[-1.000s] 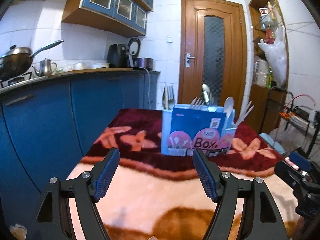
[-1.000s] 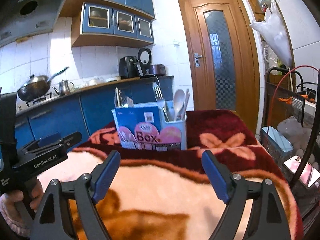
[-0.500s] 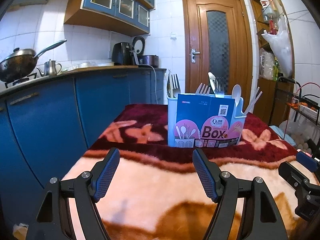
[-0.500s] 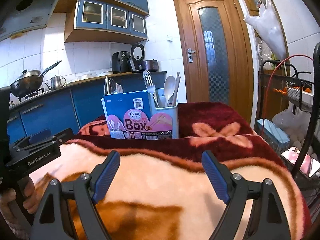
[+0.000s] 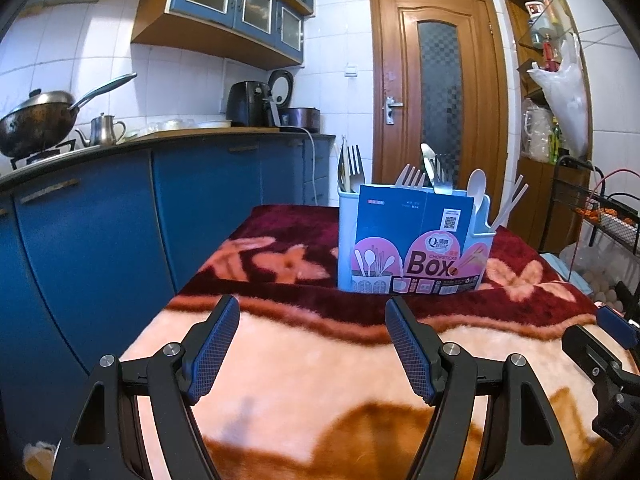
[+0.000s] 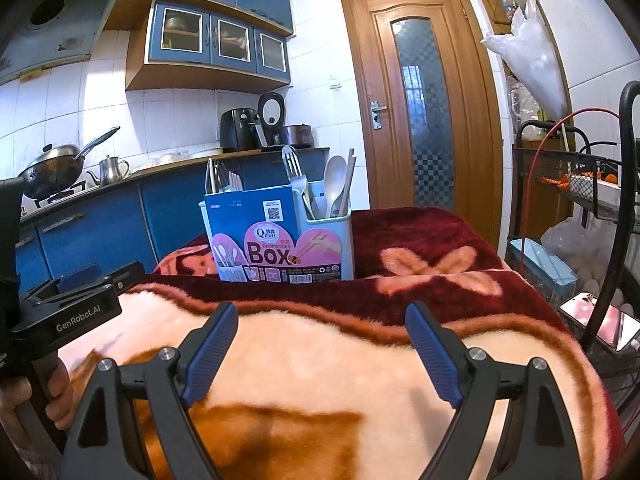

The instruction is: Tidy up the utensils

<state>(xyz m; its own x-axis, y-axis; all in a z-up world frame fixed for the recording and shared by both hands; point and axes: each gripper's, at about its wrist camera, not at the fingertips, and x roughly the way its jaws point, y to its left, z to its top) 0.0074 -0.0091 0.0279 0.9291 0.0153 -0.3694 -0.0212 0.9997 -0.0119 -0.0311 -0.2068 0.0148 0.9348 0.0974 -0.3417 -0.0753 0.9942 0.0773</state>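
Landmark: I take the utensil caddy (image 5: pixel 414 240) as reference; pale blue, wrapped in a card sleeve printed "Box", upright on the far, dark-red part of the blanket (image 5: pixel 320 380).
Left gripper (image 5: pixel 312 340): jaws wide apart, nothing between the pads; it hovers over the cream part of the blanket, well short of the caddy.
Right gripper (image 6: pixel 322 344): jaws wide apart, nothing held; also well short of the caddy, over the cream field.
Utensils: forks (image 5: pixel 352 166) stand in the caddy's left compartment; more fork tines and a metal handle in the middle; a white spoon (image 5: pixel 477 188) and chopsticks (image 5: pixel 510 204) lean out at its right end.
Open room: bare blanket lies between both grippers and the caddy, and I see a free strip to either side of it.
Edges: left of the caddy the blanket drops off beside the blue cabinets (image 5: pixel 100 232); right of it the edge falls toward a wire rack (image 6: pixel 576 184) and a pale blue bin (image 6: pixel 540 264).
Behind the caddy: a wooden door (image 5: pixel 438 92), well apart.
Hidden: the sleeve covers the utensils' lower parts; I cannot tell how many pieces each compartment holds.
Cut off: both grippers' bodies run out of the bottom edge; in the right wrist view a hand (image 6: pixel 24 400) shows only in part at the left edge, gripping the other tool's handle.
Hard to read: small print on the sleeve.
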